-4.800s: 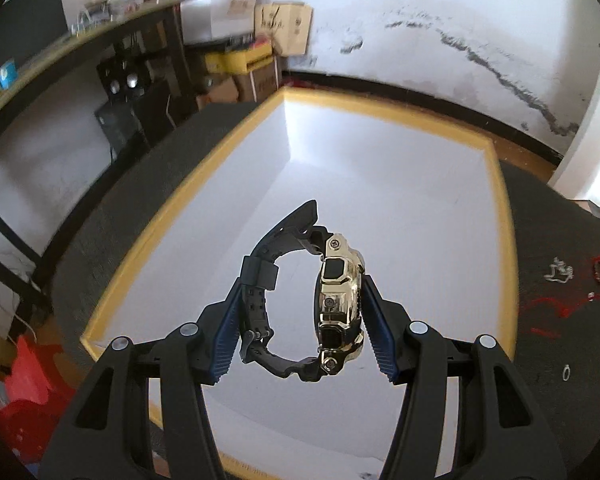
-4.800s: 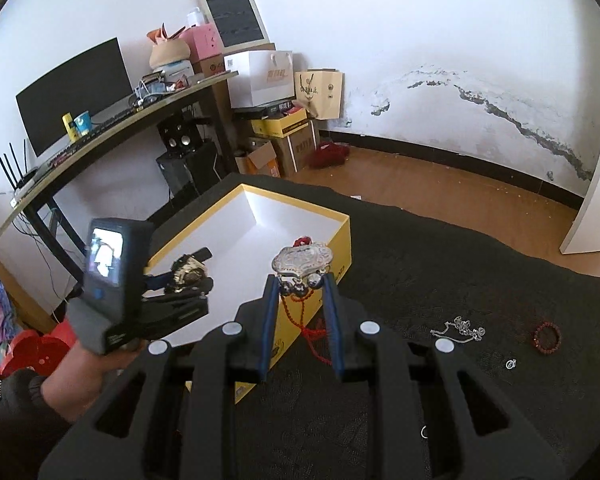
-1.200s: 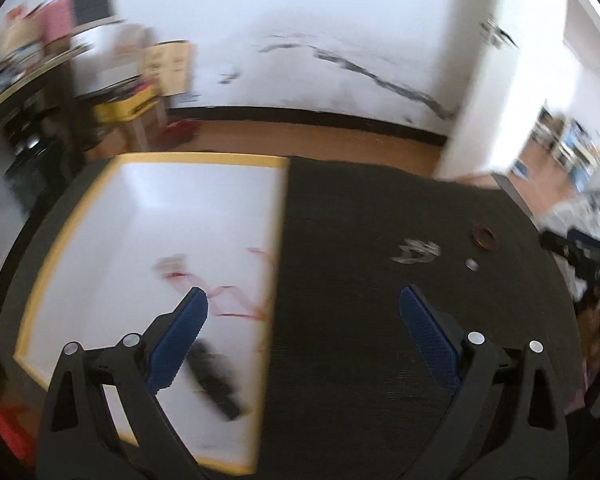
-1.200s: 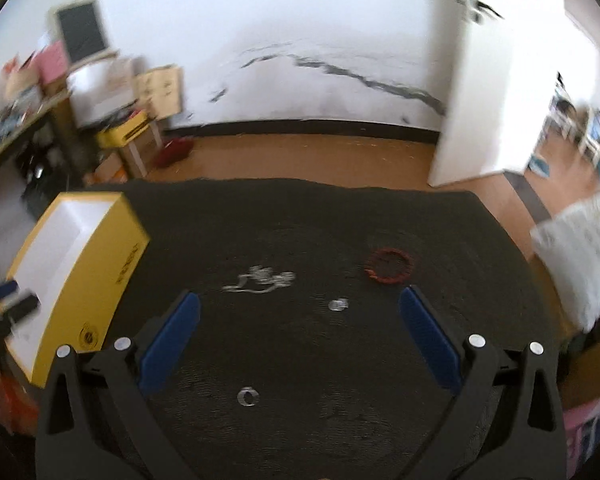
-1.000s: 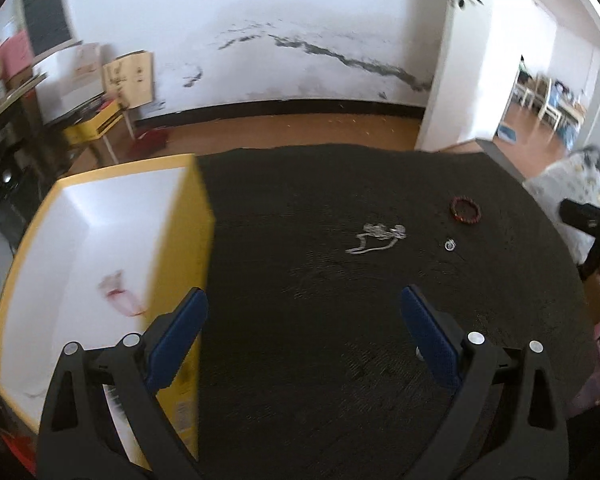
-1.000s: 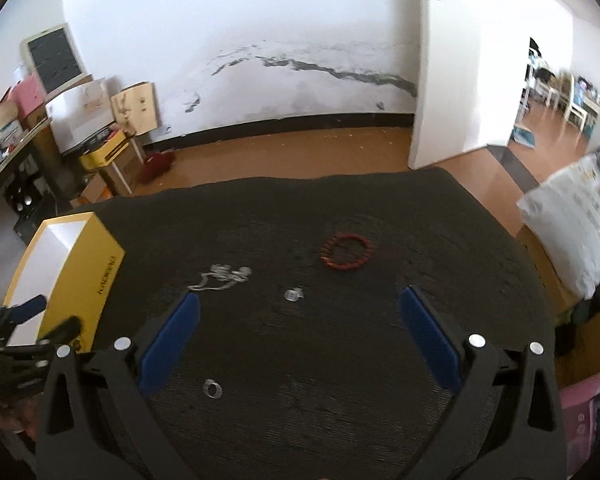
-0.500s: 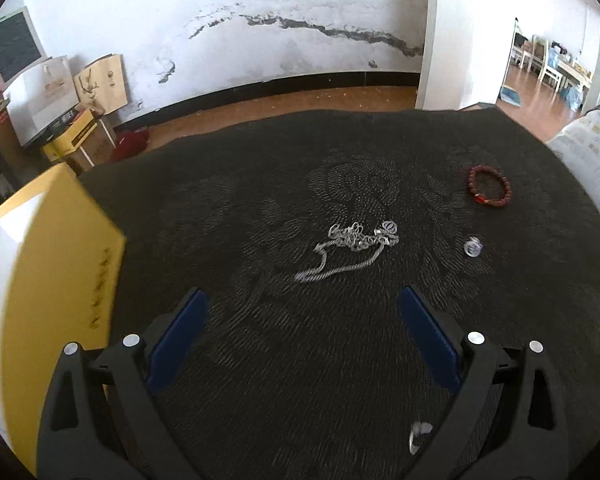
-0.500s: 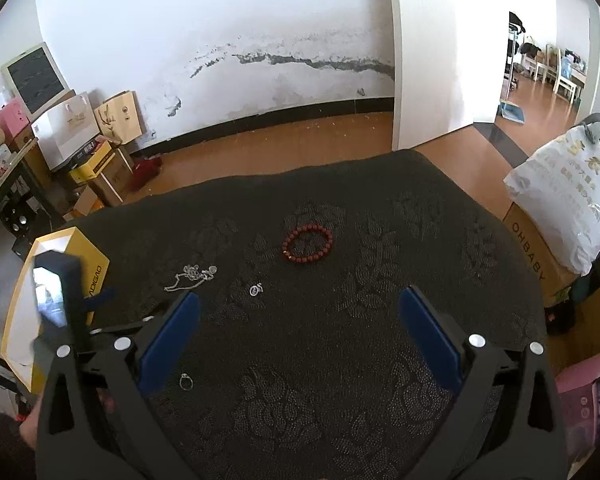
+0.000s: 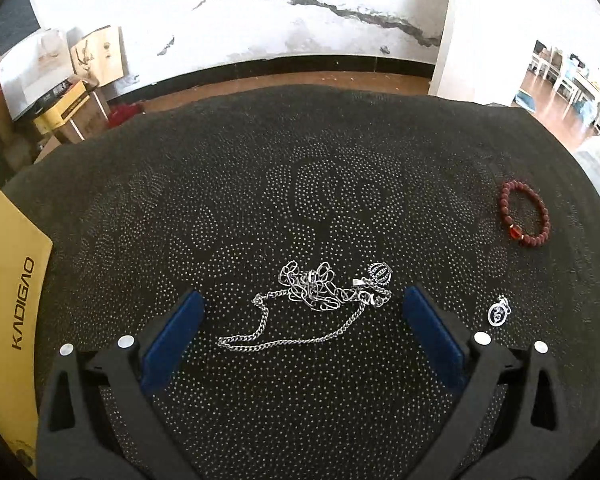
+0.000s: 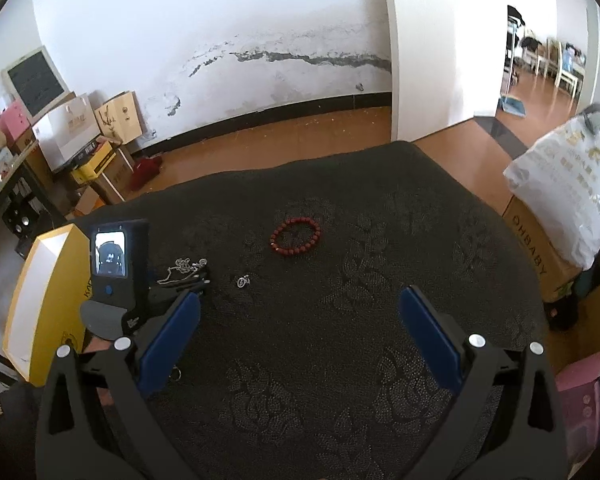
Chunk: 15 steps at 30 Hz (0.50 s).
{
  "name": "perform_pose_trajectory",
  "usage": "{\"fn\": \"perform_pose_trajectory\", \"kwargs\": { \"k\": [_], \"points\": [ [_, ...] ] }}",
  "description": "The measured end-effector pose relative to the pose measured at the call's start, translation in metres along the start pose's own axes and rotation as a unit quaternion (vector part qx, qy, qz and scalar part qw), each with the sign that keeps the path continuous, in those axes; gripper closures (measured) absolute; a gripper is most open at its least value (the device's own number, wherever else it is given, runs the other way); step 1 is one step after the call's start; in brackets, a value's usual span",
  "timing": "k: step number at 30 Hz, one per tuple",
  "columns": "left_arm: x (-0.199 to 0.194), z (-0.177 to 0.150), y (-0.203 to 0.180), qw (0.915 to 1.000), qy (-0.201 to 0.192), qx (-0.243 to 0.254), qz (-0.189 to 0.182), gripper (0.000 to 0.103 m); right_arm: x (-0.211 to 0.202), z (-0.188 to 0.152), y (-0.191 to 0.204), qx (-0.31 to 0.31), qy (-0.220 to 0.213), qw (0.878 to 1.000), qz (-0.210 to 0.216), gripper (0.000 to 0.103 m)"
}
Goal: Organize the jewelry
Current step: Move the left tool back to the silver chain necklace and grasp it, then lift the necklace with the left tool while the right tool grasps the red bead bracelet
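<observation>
While both tools hang over the dark patterned surface (image 9: pixel 300 168), neither carries anything. Left gripper (image 9: pixel 300 312): jaws spread wide, empty, with the silver chain necklace (image 9: pixel 316 308) lying loose on the cloth between and just ahead of the blue pads (image 9: pixel 172 332). That framing suggests the chain is the next piece to be lifted (a judgement, not an observation). Its links are bunched in a knot at the far side, with a crown-shaped pendant (image 9: pixel 380 274) at the right end and a slack loop trailing toward the gripper; a pinch on the knot would likely gather more of it than a pinch on the loop.

Right gripper (image 10: pixel 300 316): equally wide open, empty, held higher and further back, apparently waiting its turn. Ahead of it lies the red bead bracelet (image 10: pixel 296 237), flat and well apart from the chain. A small silver charm (image 9: pixel 499 312) sits just right of the left gripper, and a small ring (image 10: pixel 175 373) lies close to the right gripper's left pad.

Yellow box (image 10: pixel 36 300): at the surface's left edge, white interior, presumably the destination; its contents cannot be made out.
</observation>
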State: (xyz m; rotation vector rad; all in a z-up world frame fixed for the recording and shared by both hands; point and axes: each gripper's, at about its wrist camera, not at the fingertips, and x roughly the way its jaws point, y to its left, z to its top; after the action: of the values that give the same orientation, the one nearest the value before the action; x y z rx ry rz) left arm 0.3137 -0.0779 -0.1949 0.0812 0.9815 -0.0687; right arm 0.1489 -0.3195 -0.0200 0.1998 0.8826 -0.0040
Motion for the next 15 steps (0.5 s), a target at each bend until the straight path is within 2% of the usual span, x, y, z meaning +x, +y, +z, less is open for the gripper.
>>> {"fn": "perform_pose_trajectory", "kwargs": {
  "k": [1, 2, 3, 4, 6, 7, 8, 9, 15],
  "points": [
    [-0.001, -0.001, -0.001, 1.0000, -0.002, 0.002, 0.001, 0.008, -0.001, 0.000, -0.002, 0.001, -0.003, 1.000, 0.001, 0.007],
    [-0.003, -0.002, -0.003, 1.0000, -0.005, 0.006, -0.001, 0.014, -0.003, 0.000, -0.004, 0.001, -0.005, 1.000, 0.000, 0.007],
    [-0.006, -0.003, -0.007, 0.9999, -0.008, 0.012, -0.005, 0.026, -0.004, 0.001, -0.006, 0.003, -0.008, 1.000, -0.002, 0.007],
    [-0.010, -0.004, -0.013, 0.9997, -0.011, 0.019, -0.009, 0.032, -0.005, 0.001, -0.007, 0.005, -0.010, 1.000, -0.003, 0.007],
    [-0.014, -0.006, -0.025, 0.9989, -0.016, 0.039, -0.019, 0.056, -0.007, 0.001, -0.009, 0.008, -0.012, 1.000, -0.001, 0.007],
    [-0.015, -0.006, -0.027, 0.9987, -0.017, 0.043, -0.019, 0.061, -0.007, 0.000, -0.009, 0.009, -0.012, 1.000, -0.001, 0.007],
    [-0.017, -0.006, -0.028, 0.9986, -0.019, 0.046, -0.018, 0.074, -0.008, 0.000, -0.010, 0.009, -0.012, 1.000, -0.001, 0.007],
    [-0.018, -0.006, -0.027, 0.9985, -0.021, 0.047, -0.016, 0.093, -0.007, -0.001, -0.010, 0.008, -0.012, 1.000, 0.000, 0.007],
    [-0.023, -0.011, -0.019, 0.9973, -0.033, 0.060, -0.025, 0.094, -0.006, -0.002, -0.008, 0.001, -0.010, 1.000, -0.004, 0.007]
  ]
}}
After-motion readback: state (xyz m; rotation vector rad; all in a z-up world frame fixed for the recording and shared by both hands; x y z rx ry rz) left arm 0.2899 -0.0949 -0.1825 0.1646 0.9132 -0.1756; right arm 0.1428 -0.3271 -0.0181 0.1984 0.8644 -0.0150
